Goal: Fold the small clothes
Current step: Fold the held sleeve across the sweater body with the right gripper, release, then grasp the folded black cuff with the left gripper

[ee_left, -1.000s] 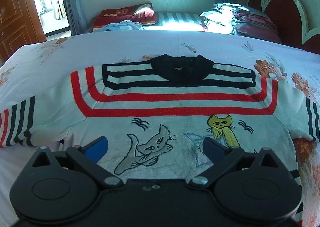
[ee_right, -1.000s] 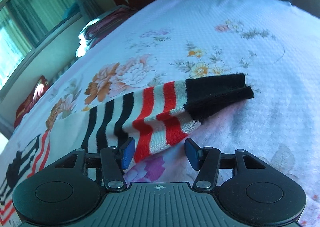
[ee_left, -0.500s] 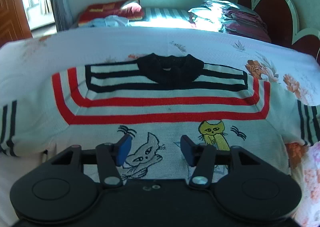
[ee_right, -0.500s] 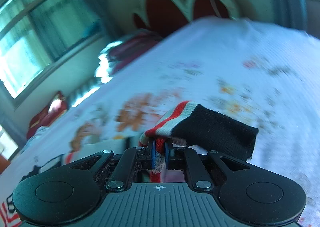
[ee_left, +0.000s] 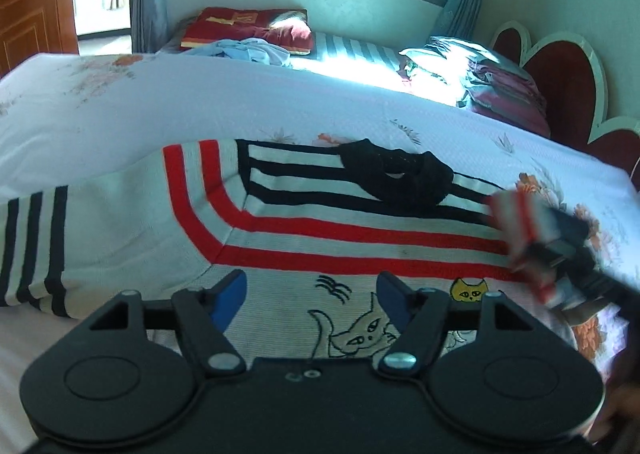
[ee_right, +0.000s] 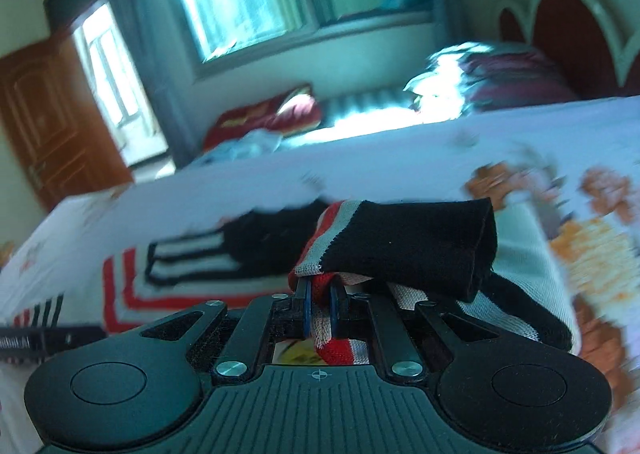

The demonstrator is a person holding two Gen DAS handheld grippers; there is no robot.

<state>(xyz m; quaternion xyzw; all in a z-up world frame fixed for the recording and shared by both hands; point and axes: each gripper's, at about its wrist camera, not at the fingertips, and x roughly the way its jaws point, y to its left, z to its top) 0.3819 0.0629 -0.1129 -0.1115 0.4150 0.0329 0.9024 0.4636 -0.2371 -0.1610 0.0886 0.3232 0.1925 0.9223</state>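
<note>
**Right sleeve carried in over the sweater's chest**

A white knitted child's sweater [ee_left: 304, 250] with red and black stripes and cat drawings is spread face up on the floral white bedspread [ee_left: 120, 102], filling the middle of the left wrist view. Its striped right sleeve with the black cuff [ee_right: 408, 246] is pinched between the pressed-together fingers of the right claw [ee_right: 319, 312], seen blurred at the right edge of the left wrist view. The sleeve fold is judged to be in hand. The left claw [ee_left: 308, 296], at the lower centre, is opening with nothing gripped. Next, the cuff should be laid flat across the chest and released.
</note>
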